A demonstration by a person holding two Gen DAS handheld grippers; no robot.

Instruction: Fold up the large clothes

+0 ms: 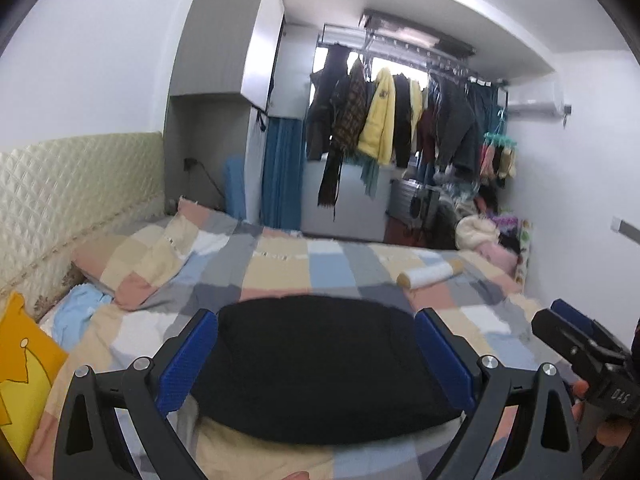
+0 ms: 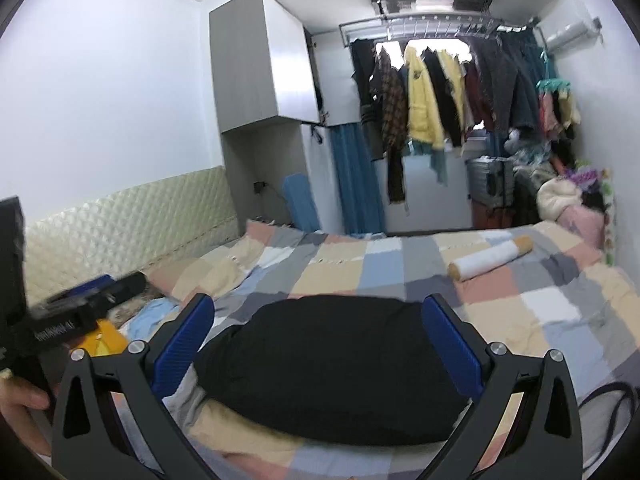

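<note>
While both tools gape, folded black garment [image 1: 320, 364] on checked bedspread [image 1: 340, 268].

- the black garment [image 1: 320, 364] hides the bed [image 1: 340, 268] cover beneath it, and its near corners sit behind the blue fingers [image 1: 188, 360] in both wrist views.
- the yellow cushion [image 1: 24, 368] by the bed's head edge is cut off by the picture's left edge.
- the hanging clothes [image 2: 440, 96] past the bed's far edge are blurred; single pieces are hard to tell.
- the right gripper [image 1: 560, 316] is cropped at the left view's right edge.
</note>
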